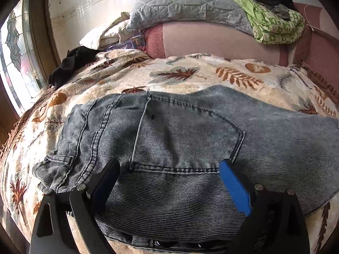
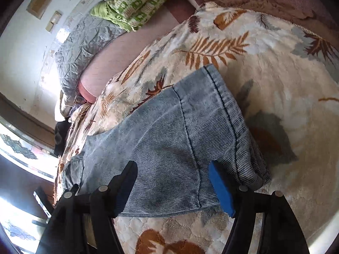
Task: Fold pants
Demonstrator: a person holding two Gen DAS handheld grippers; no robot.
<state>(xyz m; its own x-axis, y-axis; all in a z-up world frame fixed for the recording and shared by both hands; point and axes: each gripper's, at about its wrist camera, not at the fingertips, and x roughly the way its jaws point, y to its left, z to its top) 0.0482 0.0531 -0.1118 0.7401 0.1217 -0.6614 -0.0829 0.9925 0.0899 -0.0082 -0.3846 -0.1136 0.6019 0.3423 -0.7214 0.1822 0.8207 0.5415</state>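
Note:
Faded blue jeans (image 1: 180,139) lie folded lengthwise on a cream leaf-print blanket (image 1: 190,74). In the left wrist view I see the seat with its back pocket and the waistband near the bottom edge. My left gripper (image 1: 169,169) is open, its blue-padded fingers (image 1: 235,188) spread just above the seat. In the right wrist view the leg end of the jeans (image 2: 180,131) lies flat, the hem pointing away. My right gripper (image 2: 172,173) is open, fingers (image 2: 221,188) spread over the near edge of the leg. Neither gripper holds cloth.
A grey quilt (image 1: 190,4) and a green patterned blanket (image 1: 273,23) are piled on a pink sofa back (image 1: 222,40) behind the blanket. A black garment (image 1: 70,65) lies at the far left by a stained-glass window (image 1: 14,48). The blanket's bare cream area (image 2: 286,105) lies right of the leg.

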